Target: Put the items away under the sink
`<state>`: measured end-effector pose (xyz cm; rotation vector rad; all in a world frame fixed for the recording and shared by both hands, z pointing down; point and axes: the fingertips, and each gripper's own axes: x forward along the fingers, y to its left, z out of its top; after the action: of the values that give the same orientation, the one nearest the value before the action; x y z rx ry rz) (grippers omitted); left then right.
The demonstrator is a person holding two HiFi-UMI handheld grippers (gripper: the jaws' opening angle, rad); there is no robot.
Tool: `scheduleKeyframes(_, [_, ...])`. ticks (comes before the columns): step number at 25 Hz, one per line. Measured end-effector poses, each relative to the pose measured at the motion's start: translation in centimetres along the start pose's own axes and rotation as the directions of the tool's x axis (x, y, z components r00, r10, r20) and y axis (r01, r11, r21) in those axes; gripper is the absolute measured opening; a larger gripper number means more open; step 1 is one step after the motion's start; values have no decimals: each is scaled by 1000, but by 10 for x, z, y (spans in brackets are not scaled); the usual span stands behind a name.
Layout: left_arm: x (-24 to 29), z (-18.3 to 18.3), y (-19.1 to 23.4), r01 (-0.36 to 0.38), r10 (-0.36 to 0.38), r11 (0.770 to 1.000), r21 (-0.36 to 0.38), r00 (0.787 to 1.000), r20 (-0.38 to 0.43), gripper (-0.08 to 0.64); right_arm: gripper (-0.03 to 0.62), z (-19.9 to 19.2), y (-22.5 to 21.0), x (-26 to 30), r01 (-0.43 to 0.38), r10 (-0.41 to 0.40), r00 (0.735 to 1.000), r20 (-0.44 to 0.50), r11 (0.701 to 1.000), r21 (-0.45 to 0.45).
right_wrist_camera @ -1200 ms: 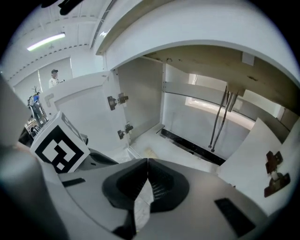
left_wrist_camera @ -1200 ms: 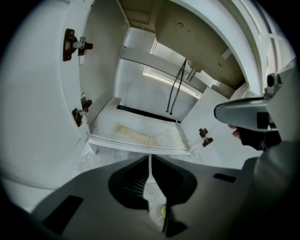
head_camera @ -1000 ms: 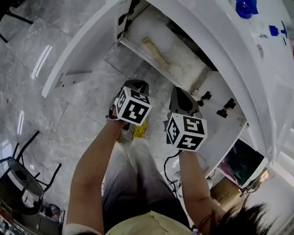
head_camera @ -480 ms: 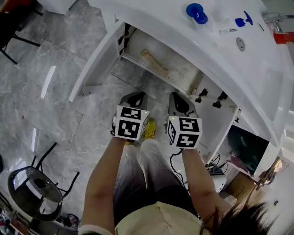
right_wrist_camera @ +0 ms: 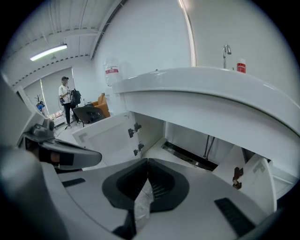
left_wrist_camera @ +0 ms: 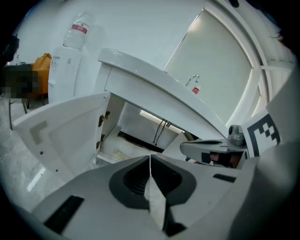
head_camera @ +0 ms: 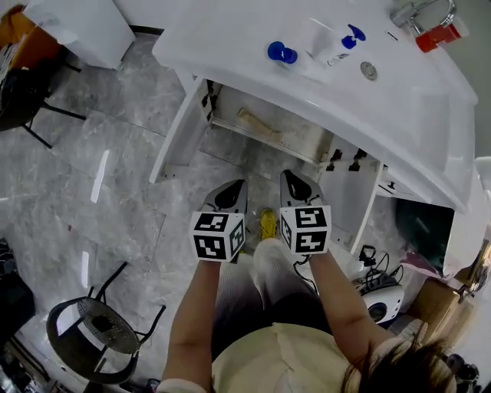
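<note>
Grey marble-look tile floor (head_camera: 100,199), glossy, with streaks of ceiling light on it. White vanity countertop (head_camera: 230,38) runs across the top of the head view, with a drain (head_camera: 369,71) in the basin and a faucet (head_camera: 418,11) at the far corner. Items are up on the countertop, none in the cabinet: a blue knob-shaped item (head_camera: 281,53), a white pump bottle (head_camera: 331,51) with a blue head just beside it, and a red bottle (head_camera: 439,35) next to the faucet. Under-sink cabinet (head_camera: 295,138) is open, with one door (head_camera: 178,134) swung out at the view's left and the other door (head_camera: 349,196) at its right, hinges showing. On the cabinet floor lies a pale wooden strip (head_camera: 257,124); dark pipes (left_wrist_camera: 159,133) drop at the back. Left gripper (head_camera: 234,186) and right gripper (head_camera: 288,176) are side by side over the floor in front of the opening, well apart from the countertop items. Both point toward the cabinet, jaws pressed together with nothing between them. A yellow shoe (head_camera: 267,224) shows between them. Black mesh chair (head_camera: 96,334) low at the view's left. A person (right_wrist_camera: 65,101) stands far off across the room.
</note>
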<state>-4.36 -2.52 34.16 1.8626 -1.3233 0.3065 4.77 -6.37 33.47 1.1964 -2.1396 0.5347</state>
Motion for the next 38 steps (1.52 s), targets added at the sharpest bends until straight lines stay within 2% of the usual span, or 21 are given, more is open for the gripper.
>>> scheduleKeyframes(5, [-33, 17, -17, -5, 5, 1000, -3, 999, 41, 43, 26, 5, 6, -30, -1, 1, 1000, 11, 1000, 5])
scheduleKeyframes(13, [-82, 36, -33, -2, 9, 998, -61, 993, 121, 41, 26, 22, 7, -75, -4, 3, 999, 53, 1000, 25])
scheduleKeyframes(23, [-137, 51, -56, -18, 20, 1000, -14, 979, 201, 40, 26, 42, 21, -132, -41, 41, 992, 120, 999, -4])
scheduleKeyframes(33, [-178, 55, -92, -20, -8, 993, 114, 971, 237, 40, 26, 50, 33, -175, -76, 77, 983, 167, 997, -13])
scheduleKeyframes(38, [-192, 55, -96, -36, -2, 989, 145, 968, 252, 40, 26, 58, 37, -186, -88, 86, 978, 191, 996, -1])
